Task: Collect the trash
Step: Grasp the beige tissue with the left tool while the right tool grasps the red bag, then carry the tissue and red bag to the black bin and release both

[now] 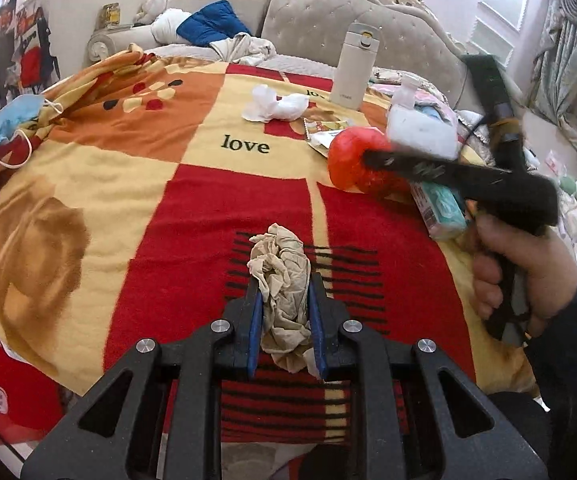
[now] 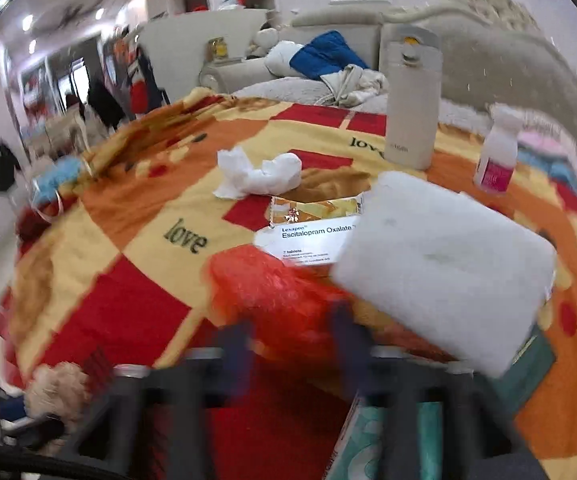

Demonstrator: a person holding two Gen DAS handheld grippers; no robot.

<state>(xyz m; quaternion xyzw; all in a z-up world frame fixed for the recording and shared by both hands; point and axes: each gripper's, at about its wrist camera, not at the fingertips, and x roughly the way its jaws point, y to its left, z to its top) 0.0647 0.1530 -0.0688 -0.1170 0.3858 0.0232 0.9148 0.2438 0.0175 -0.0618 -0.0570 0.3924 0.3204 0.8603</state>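
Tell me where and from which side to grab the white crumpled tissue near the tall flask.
Take the white tissue at its narrow waist between the two bulging lumps, coming down from above with the tongs astride it. It lies flat and loose on the blanket, clear of the flask, so nothing blocks a top approach.

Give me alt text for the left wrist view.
The left gripper is shut on a crumpled beige tissue over a red and yellow blanket. To the right, the right gripper meets a red bag.
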